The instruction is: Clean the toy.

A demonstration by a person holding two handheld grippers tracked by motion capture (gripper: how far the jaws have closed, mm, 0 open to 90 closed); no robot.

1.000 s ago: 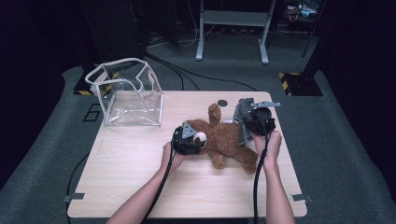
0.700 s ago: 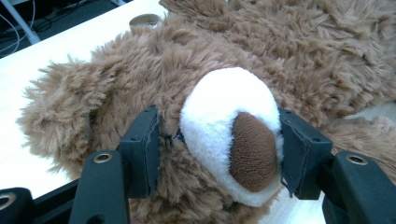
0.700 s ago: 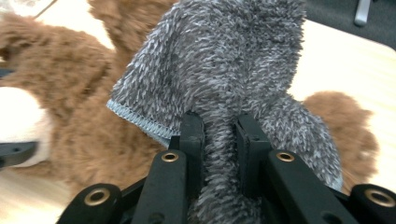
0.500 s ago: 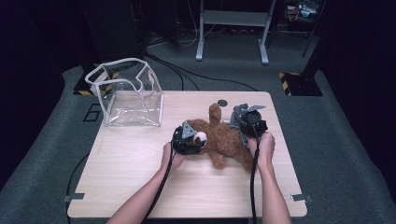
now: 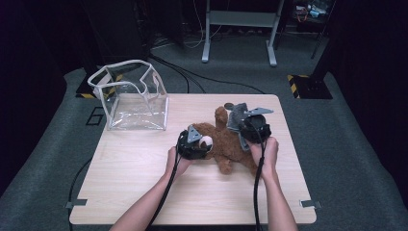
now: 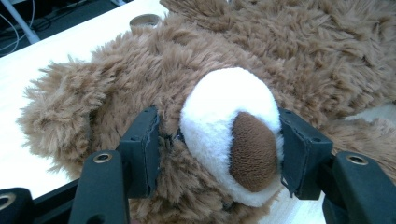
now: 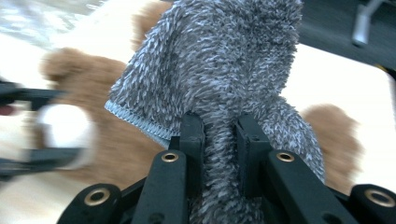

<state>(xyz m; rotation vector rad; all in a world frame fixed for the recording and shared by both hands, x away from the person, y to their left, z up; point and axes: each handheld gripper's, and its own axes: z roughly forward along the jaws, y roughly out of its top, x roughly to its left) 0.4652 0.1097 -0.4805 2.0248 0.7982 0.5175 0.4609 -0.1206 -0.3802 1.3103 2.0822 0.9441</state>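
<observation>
- While no brand, label or readable writing shows on the toy, the cloth or the bag, the only mark in sight is a large pale figure on the grey floor (image 5: pixel 346 159) left of the bench (image 5: pixel 144 187), too cut off to read for certain.
- Left gripper (image 6: pixel 217 140): its fingers (image 6: pixel 142 149) stand partly spread around the white muzzle of the brown teddy bear (image 5: pixel 226 144), one pad pushed into the fur beside the muzzle, the other against the muzzle's far side, so the snout is pinched between them.
- Right gripper (image 7: pixel 220 135): its fingers (image 7: pixel 192 135) are drawn nearly together and pinch a fold of the shaggy grey cloth (image 7: pixel 219 60), which rises out of the grip and spreads above it; a light stitched hem runs along one edge.
- In the high view the left gripper (image 5: pixel 198 143) sits at the bear's head, and the right gripper (image 5: pixel 248 126) is over the bear's right side, with the grey cloth (image 5: pixel 235 118) draped at the bear's upper body.
- The bear lies on its back near the middle of the bench, slightly right of centre, one paw pointing to the far edge.
- A small dark round object (image 5: pixel 229 105) lies on the bench just beyond that paw.
- A clear plastic bag with white trim (image 5: pixel 132 98) stands open at the far left corner, well apart from the bear.
- Black cables trail from both grippers toward the near edge along the person's forearms.
</observation>
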